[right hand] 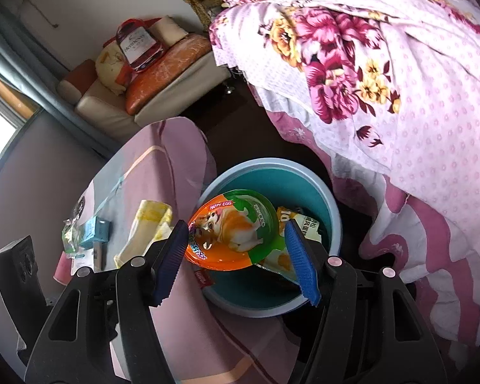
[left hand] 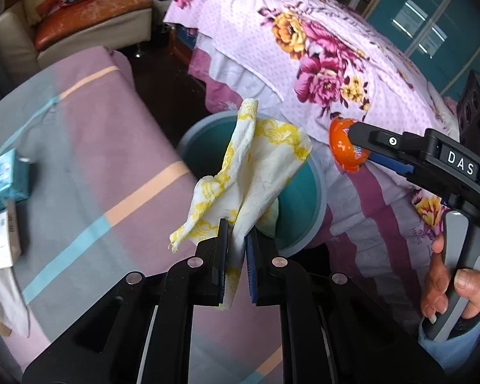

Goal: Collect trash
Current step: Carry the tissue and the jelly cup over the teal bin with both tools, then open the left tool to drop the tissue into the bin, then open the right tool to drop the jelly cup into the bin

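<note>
Left gripper (left hand: 236, 233) fingers pinching the yellow-patterned napkin (left hand: 252, 172); right gripper (right hand: 236, 243) fingers clamped around the orange egg-shaped package (right hand: 230, 230), above the teal bin (right hand: 304, 172).

The crumpled napkin (left hand: 256, 172) is white with a yellow floral print. The egg-shaped package (right hand: 232, 230) is orange and green, with an orange-and-white dog and "HAPPY EGG" in white letters. The bin (right hand: 304, 179) is teal inside with a pale blue rim. The desk (left hand: 96, 147) cloth shows broad pink and grey blocks crossed by peach and light blue stripes. The bed (left hand: 352, 73) sheet is pale pink, dotted, with magenta and yellow flowers. The tissue box (left hand: 6, 179) is teal.
</note>
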The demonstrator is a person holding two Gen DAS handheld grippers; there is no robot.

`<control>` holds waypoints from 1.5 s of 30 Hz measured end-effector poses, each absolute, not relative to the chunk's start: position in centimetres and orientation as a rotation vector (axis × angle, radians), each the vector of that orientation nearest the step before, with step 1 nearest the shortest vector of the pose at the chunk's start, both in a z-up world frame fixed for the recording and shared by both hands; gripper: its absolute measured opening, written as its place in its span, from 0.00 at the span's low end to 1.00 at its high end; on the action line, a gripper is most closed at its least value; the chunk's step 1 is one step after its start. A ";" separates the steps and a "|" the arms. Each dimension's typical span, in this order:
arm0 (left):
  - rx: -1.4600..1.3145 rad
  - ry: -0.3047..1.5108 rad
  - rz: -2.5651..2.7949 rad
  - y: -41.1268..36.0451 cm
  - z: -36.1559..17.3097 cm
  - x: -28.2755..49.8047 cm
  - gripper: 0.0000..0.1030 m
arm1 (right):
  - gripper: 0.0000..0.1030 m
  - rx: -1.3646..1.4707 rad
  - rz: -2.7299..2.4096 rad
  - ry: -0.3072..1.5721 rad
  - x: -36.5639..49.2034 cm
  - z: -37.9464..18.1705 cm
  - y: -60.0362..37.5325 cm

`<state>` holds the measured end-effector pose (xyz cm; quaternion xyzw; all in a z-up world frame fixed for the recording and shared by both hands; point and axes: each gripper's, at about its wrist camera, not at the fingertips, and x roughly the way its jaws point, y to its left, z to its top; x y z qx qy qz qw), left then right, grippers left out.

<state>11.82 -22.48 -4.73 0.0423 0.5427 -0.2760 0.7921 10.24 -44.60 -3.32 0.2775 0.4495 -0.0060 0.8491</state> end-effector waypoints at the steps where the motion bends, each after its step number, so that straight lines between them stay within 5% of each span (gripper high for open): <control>1: 0.097 1.173 -0.598 -22.9 -5.0 11.9 0.11 | 0.58 0.587 -0.017 0.950 10.2 -3.6 -44.7; 12: 0.140 1.207 -0.601 -25.2 -7.1 12.8 0.12 | 0.58 0.604 -0.045 0.994 11.0 -5.8 -46.1; 15: 0.144 1.216 -0.601 -25.3 -7.4 13.1 0.19 | 0.58 0.605 -0.049 0.999 11.2 -6.0 -46.2; 19: 0.164 1.182 -0.585 -25.4 -7.2 13.0 0.68 | 0.58 0.603 -0.051 1.009 11.5 -6.3 -46.1; 23: 0.165 1.159 -0.576 -25.0 -6.8 12.8 0.83 | 0.58 0.596 -0.054 1.017 11.7 -6.4 -46.0; 45: 0.043 1.197 -0.505 -19.5 -7.0 12.9 0.88 | 0.59 0.522 -0.029 1.088 13.2 -6.6 -42.0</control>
